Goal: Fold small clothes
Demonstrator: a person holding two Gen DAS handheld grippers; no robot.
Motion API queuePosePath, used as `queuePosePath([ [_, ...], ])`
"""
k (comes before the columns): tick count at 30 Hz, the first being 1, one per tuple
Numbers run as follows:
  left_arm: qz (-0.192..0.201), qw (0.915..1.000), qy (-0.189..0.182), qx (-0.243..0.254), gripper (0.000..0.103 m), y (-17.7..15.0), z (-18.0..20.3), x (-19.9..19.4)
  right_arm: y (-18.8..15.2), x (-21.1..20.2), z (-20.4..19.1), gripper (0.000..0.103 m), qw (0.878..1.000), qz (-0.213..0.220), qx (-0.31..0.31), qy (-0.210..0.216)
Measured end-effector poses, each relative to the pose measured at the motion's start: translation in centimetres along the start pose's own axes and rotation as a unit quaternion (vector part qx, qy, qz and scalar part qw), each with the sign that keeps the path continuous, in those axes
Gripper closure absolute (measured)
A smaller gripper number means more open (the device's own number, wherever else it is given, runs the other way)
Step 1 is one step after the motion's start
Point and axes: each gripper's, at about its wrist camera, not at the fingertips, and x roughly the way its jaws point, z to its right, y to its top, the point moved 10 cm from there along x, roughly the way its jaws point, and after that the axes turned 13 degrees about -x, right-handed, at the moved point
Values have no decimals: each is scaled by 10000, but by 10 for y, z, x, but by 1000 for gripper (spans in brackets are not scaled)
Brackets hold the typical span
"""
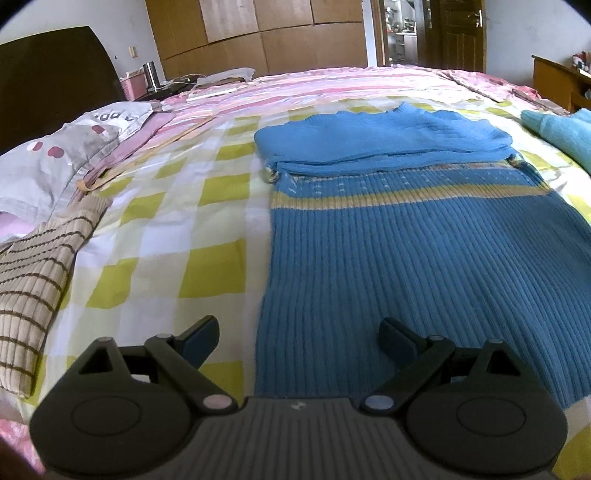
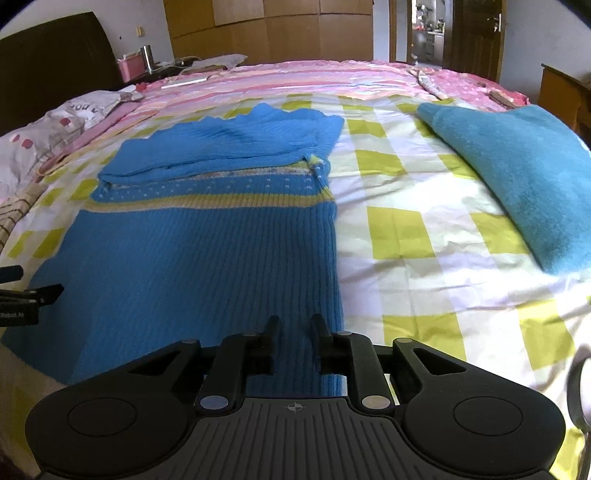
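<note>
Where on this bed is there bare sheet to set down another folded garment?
Two free patches of checked sheet: one between the blue sweater and the teal folded garment; one between the sweater and the striped beige knit. The pillow end is crowded.

My blue sweater [image 2: 207,251]: coarse ribbed knit, matt. Checked bedsheet [image 2: 406,236]: smooth woven cloth, lightly creased. Teal towel [image 2: 517,177]: fuzzy, napped cloth. Striped beige garment [image 1: 33,280]: fine ribbed knit. My right gripper [image 2: 294,325]: matt black plastic with ridged housing and dull metal pivot pins. Wardrobe [image 2: 273,29]: smooth wood.
</note>
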Motion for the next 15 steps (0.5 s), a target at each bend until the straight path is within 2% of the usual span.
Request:
queuePosePath([
  [15, -11, 9999, -24, 110, 3, -9, 1, -9, -15, -18, -1, 82, 9997, 168, 128, -123],
])
